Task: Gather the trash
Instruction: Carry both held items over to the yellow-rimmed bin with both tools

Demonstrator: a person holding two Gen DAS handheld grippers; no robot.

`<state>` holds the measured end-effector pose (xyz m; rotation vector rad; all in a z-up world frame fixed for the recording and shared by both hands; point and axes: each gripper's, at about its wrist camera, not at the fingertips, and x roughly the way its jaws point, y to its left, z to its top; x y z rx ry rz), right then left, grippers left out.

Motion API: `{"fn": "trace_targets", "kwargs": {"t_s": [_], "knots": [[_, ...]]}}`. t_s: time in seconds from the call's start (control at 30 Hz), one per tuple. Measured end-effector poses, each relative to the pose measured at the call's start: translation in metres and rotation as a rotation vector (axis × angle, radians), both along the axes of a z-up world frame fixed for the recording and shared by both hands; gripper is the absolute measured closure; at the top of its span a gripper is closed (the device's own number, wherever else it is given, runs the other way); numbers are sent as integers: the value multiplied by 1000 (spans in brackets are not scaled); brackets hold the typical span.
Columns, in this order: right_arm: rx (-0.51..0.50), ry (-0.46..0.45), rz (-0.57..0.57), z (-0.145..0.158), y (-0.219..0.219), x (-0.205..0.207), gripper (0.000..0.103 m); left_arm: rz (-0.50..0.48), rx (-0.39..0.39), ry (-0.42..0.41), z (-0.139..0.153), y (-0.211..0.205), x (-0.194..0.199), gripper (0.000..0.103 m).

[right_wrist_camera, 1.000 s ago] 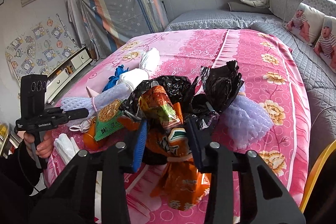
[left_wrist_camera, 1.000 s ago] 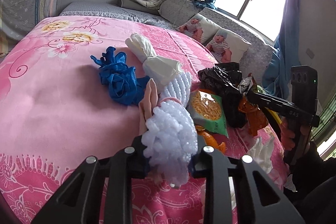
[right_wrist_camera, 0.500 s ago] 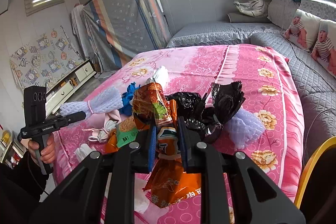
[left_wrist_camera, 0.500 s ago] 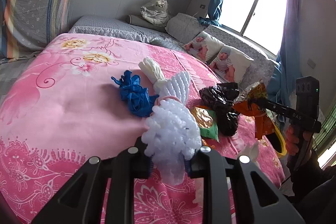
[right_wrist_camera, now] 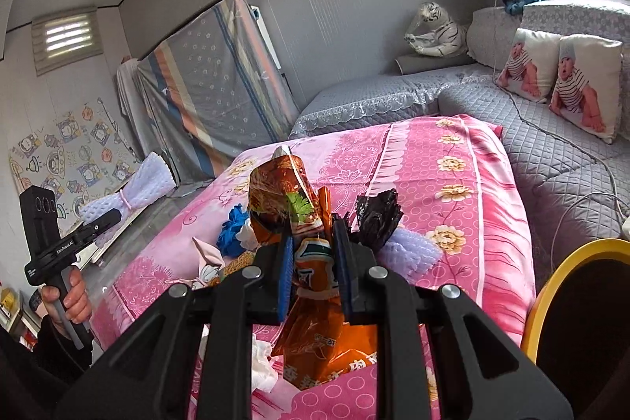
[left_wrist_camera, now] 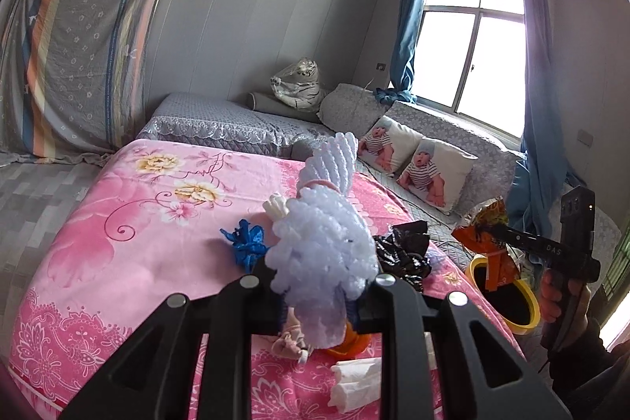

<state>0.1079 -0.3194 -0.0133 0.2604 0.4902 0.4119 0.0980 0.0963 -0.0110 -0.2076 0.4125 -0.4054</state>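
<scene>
Orange snack bag [right_wrist_camera: 311,262] pinched tight in the right gripper [right_wrist_camera: 313,272] and white foam net [left_wrist_camera: 321,262] squeezed in the left gripper [left_wrist_camera: 321,296] both need holding firmly until each one hangs right over the yellow bin [left_wrist_camera: 529,296], then let go

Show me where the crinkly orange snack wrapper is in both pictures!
Left wrist view: crinkly orange snack wrapper far right, in the right gripper, above the yellow-rimmed bin.
Right wrist view: bottom centre, pinched between the fingers.
Shared landmark: white plush tiger.

Foam net [left_wrist_camera: 321,258] lifted, orange wrapper [right_wrist_camera: 311,262] lifted
</scene>
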Motion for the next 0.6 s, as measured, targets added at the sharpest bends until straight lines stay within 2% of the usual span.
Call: {"fn": "trace_targets", "kwargs": {"t_s": [0.33, 0.6], "knots": [[51, -37, -122, 3, -46, -26, 85, -116, 27, -58, 26, -75, 10, 82], [79, -76, -320, 6, -106, -55, 85, -230, 59, -75, 43, -164, 28, 82]]}}
